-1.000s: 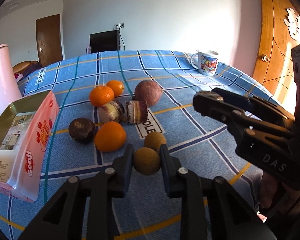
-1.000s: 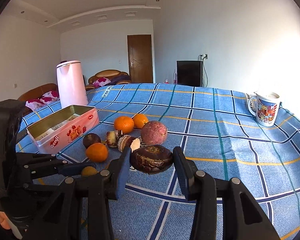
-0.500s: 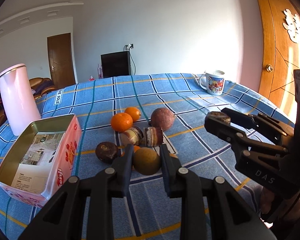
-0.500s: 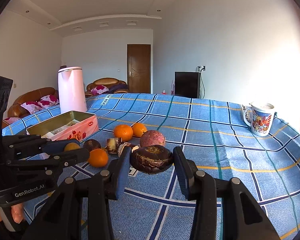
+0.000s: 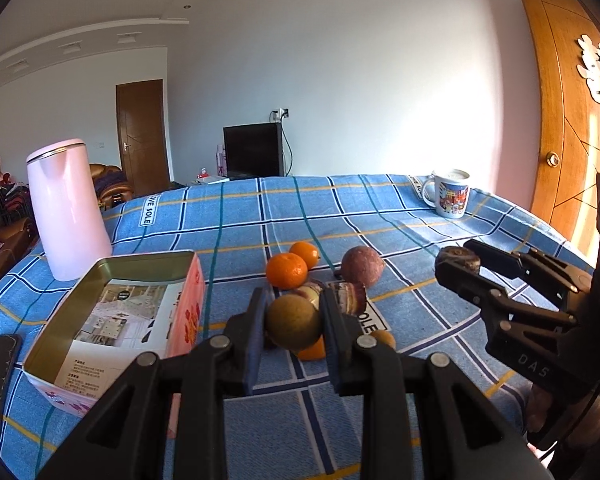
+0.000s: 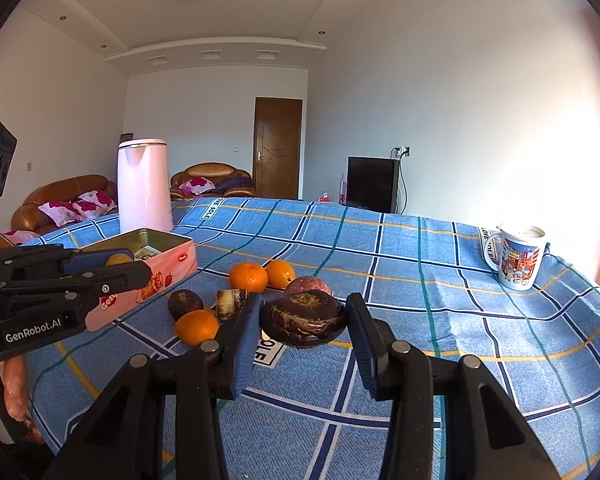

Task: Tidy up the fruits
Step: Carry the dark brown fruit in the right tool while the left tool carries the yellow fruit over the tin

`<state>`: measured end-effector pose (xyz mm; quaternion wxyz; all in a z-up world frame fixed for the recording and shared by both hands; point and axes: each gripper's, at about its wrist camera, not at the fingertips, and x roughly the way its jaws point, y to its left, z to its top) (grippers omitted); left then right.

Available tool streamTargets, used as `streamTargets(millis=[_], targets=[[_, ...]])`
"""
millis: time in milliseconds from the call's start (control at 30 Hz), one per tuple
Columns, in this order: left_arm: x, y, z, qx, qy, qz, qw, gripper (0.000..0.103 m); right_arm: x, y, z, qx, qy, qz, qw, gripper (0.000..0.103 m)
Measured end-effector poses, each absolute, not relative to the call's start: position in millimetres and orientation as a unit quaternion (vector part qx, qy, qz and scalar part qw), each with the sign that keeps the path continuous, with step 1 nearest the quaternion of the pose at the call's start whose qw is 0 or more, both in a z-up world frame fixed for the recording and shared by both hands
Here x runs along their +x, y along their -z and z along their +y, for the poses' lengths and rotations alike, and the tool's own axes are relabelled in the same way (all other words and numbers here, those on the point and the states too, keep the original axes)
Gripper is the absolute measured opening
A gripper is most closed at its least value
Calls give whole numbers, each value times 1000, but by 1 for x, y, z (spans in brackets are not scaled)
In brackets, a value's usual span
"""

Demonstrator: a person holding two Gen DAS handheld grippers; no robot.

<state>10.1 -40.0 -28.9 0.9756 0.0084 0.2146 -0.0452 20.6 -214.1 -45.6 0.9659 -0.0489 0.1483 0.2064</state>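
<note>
Both grippers have risen from the tablecloth since a second ago, each carrying its fruit; the camera view now takes in more wall and ceiling. The left gripper is closed on a round yellow-brown fruit, held clear of the cloth just right of the open pink tin. The right gripper is clamped on a dark, wrinkled, flattened fruit, also lifted, above the remaining pile. Left on the cloth: two oranges at the back, a reddish-brown round fruit, cut pieces, another orange and a small brown fruit near the front.

Risk: the round fruit is gripped only at its sides and could roll out during a swing toward the tin. The two tools stand close together; a crossing path could knock one load loose. The tin holds paper inserts, so a dropped fruit may bounce
</note>
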Motion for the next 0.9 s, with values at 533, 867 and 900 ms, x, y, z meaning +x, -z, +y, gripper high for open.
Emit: streamTargets(millis=[533,867,900], targets=[[16,25,38,-23,-10,208,978,28,35,13,-138,-81,-292,156,940,45],[28,27,80,-32,-43,217,975,28,54,-2,-71,-100,-337,172,920,45],[30,28,85,-36,-44,220,974,28,57,-2,-64,-102,-339,175,919,45]])
